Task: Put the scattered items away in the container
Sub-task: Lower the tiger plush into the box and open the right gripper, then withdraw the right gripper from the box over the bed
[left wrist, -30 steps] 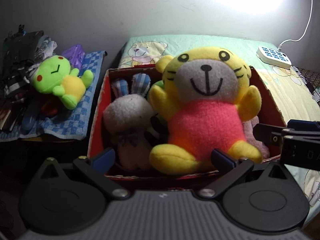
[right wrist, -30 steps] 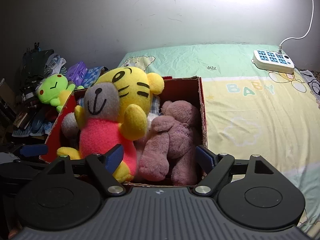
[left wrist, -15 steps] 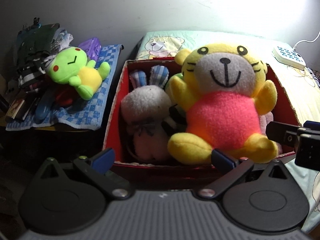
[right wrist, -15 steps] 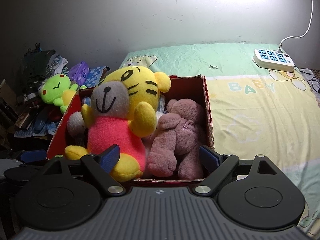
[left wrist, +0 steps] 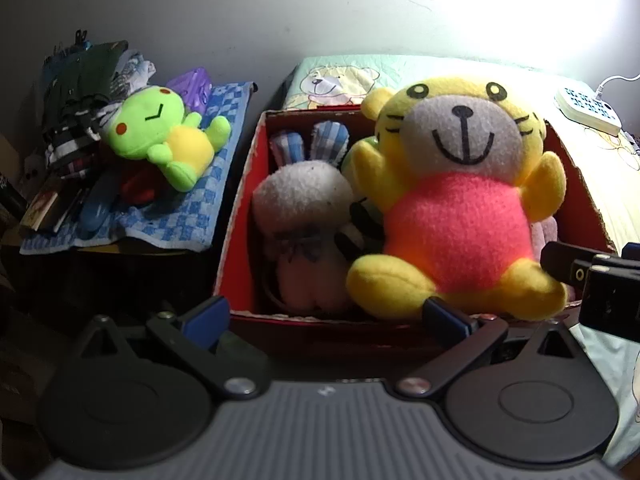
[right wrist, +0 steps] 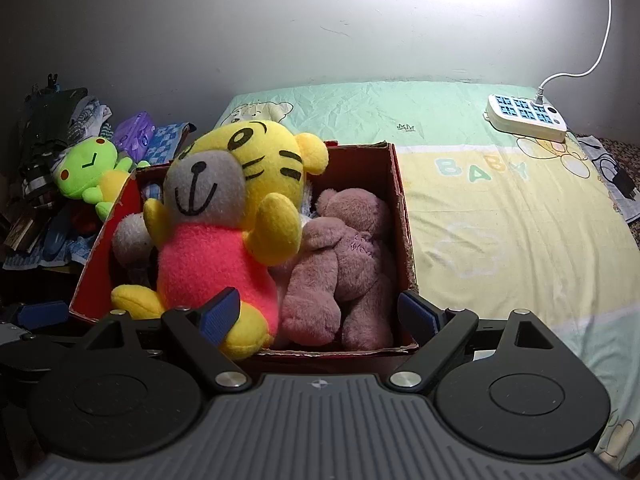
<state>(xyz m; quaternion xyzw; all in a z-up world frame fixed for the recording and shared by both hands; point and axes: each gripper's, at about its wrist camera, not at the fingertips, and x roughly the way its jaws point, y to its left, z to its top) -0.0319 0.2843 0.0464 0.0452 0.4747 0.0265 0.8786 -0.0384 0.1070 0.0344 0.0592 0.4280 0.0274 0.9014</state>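
The red cardboard box (right wrist: 396, 216) already holds the yellow tiger plush (right wrist: 224, 216), pink bear (right wrist: 344, 256) and grey bunny (left wrist: 304, 208), while the green frog plush (left wrist: 164, 136) lies outside on the checked cloth (left wrist: 180, 216), and the left gripper (left wrist: 324, 316) and right gripper (right wrist: 320, 314) both hang open and empty.

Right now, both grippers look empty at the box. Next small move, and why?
Probably swing the left gripper toward the green frog plush. It lies outside the red box on the blue checkered cloth, while the yellow tiger already sits inside. Both jaws stand open, holding nothing.
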